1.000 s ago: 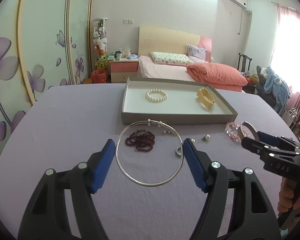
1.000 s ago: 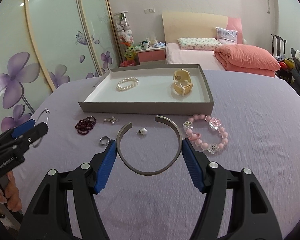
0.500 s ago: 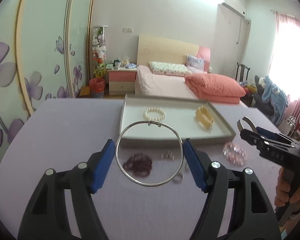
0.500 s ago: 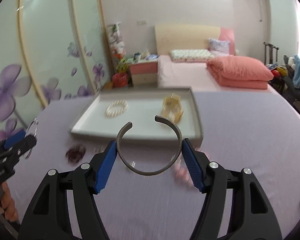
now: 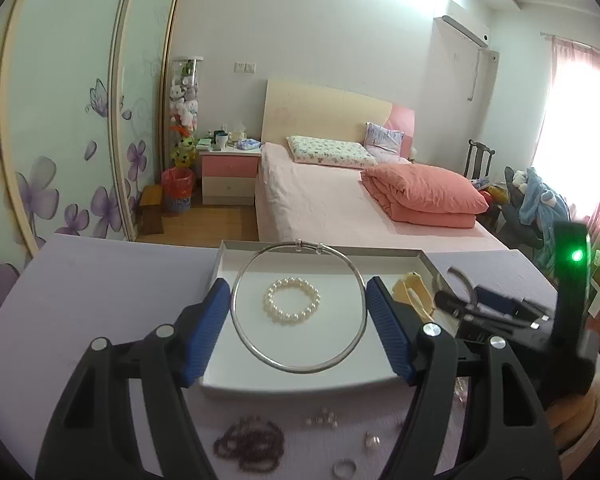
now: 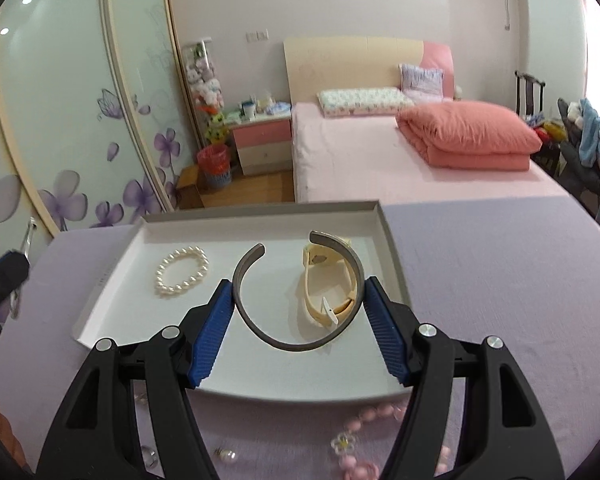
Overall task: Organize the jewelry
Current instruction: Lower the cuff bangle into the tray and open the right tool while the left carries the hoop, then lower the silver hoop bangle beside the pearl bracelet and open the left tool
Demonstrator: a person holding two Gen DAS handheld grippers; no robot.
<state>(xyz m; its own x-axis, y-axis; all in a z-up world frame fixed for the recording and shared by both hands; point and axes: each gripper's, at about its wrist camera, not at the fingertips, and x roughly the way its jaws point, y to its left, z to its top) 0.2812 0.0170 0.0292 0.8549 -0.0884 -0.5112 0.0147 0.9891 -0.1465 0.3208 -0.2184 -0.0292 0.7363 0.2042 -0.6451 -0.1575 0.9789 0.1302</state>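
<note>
My left gripper (image 5: 298, 312) is shut on a thin silver hoop bangle (image 5: 356, 276) and holds it above the white tray (image 5: 292, 380), over the pearl bracelet (image 5: 292, 300). My right gripper (image 6: 298, 312) is shut on a grey open cuff bangle (image 6: 244, 312) and holds it above the tray (image 6: 112, 280), over the cream watch (image 6: 324, 300). The pearl bracelet (image 6: 182, 272) lies at the tray's left in the right wrist view. The right gripper also shows in the left wrist view (image 5: 460, 300).
On the purple tablecloth in front of the tray lie a dark red bead bracelet (image 5: 252, 448), small earrings (image 5: 322, 420), a ring (image 5: 343, 469) and a pink bead bracelet (image 6: 360, 440). A bed and nightstand stand beyond the table.
Both grippers lifted their bangles off the tablecloth and moved forward, so they are now over the tray instead of in front of it.
</note>
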